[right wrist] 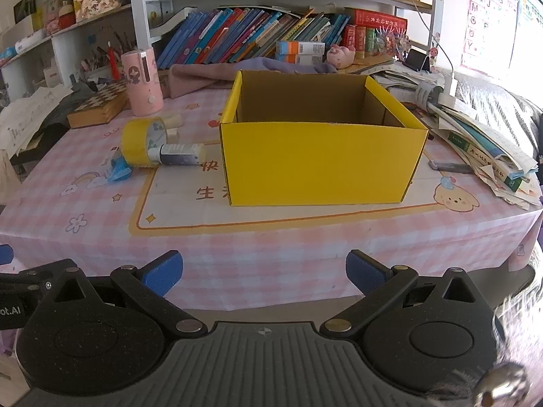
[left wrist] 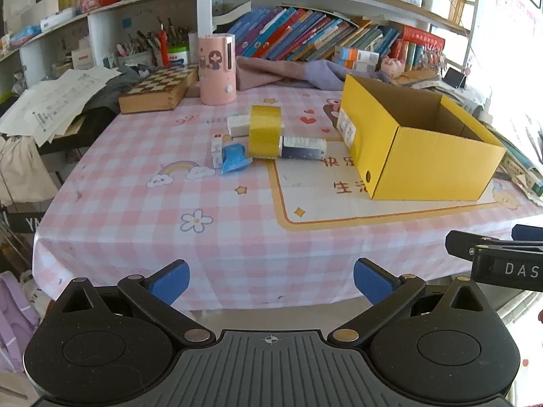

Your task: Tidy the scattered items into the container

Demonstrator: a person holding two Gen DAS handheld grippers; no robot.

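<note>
Both handheld grippers, left [left wrist: 271, 283] and right [right wrist: 264, 274], are seen spread wide and empty, held short of the near edge of a table [left wrist: 210, 237] covered in pink checked cloth. An open yellow cardboard box [right wrist: 319, 162] is shown standing on the cloth. To its left are clustered a yellow tape roll [left wrist: 265, 132] on edge, a small dark bottle [left wrist: 302, 148] lying against it, a blue item [left wrist: 233, 157] and two small white boxes [left wrist: 237, 125].

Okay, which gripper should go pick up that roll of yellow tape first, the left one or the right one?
Probably left. The tape roll lies almost straight ahead of the open left gripper, while the right gripper faces the yellow box, with the roll off to its left.
</note>
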